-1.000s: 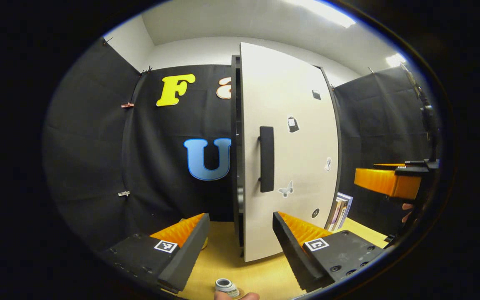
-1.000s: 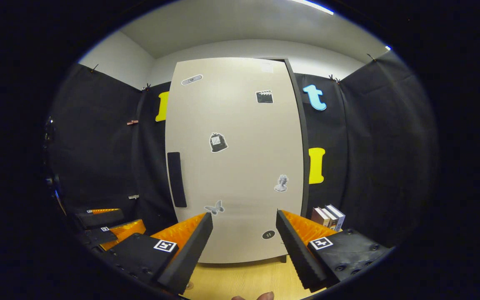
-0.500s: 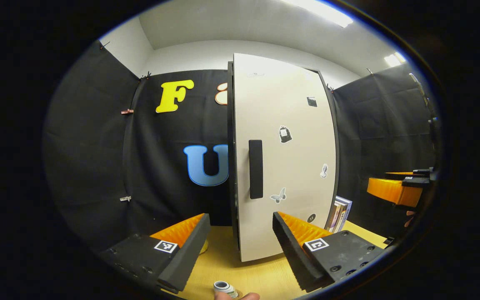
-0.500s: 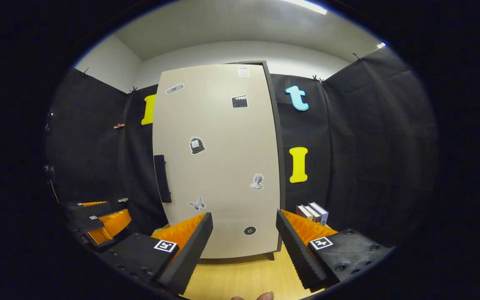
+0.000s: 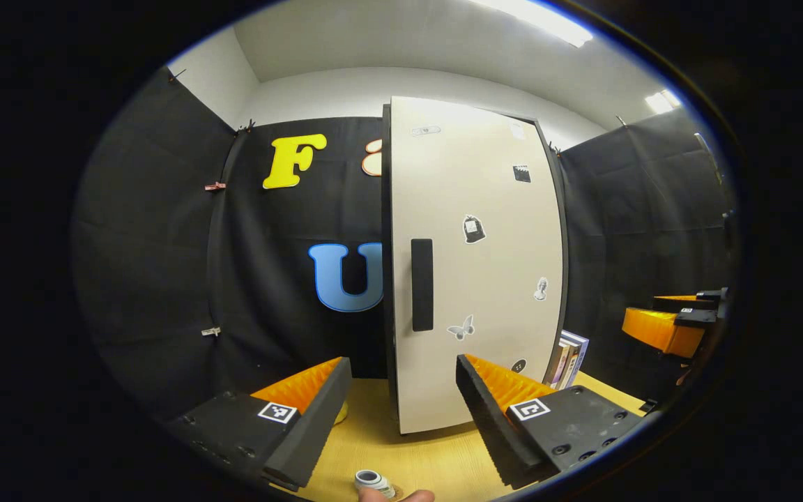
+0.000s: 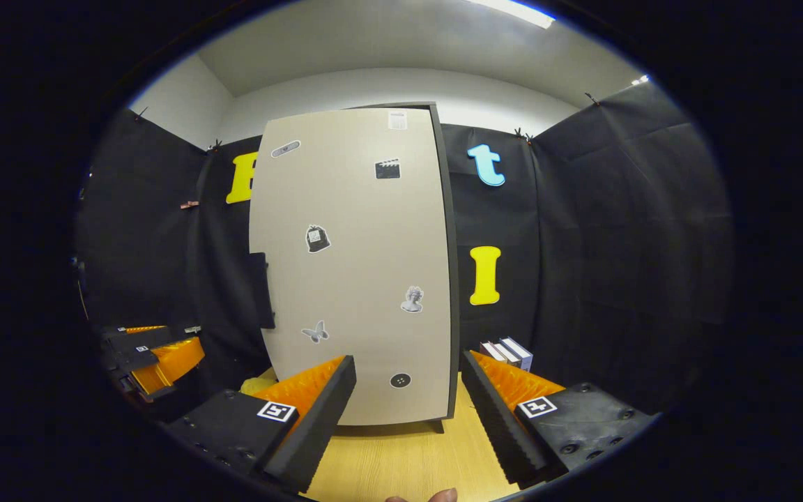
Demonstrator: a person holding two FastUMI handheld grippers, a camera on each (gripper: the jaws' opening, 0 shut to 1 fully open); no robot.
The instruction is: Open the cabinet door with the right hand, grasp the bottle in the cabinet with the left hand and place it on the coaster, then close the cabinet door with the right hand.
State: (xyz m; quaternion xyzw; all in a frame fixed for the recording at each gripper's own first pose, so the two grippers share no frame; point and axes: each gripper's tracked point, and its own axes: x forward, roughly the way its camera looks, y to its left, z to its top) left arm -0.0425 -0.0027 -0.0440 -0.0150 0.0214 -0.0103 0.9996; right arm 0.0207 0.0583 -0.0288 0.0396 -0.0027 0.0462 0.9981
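Two grippers, both mine, hold nothing: my left gripper [image 5: 403, 390] has its fingers spread wide apart, and my right gripper [image 6: 408, 390] is spread just as wide, well short of the cabinet. At twelve o'clock from each stands the cabinet door [image 5: 475, 272], closed flat against the frame, its long axis vertical, with the dark handle [image 5: 422, 284] also running vertical near its left edge. Down at six o'clock in the left gripper view the bottle [image 5: 372, 481] stands on the wooden table [image 5: 436, 457], its mouth pointing up, with books [image 5: 567, 359] at four o'clock beside the cabinet.
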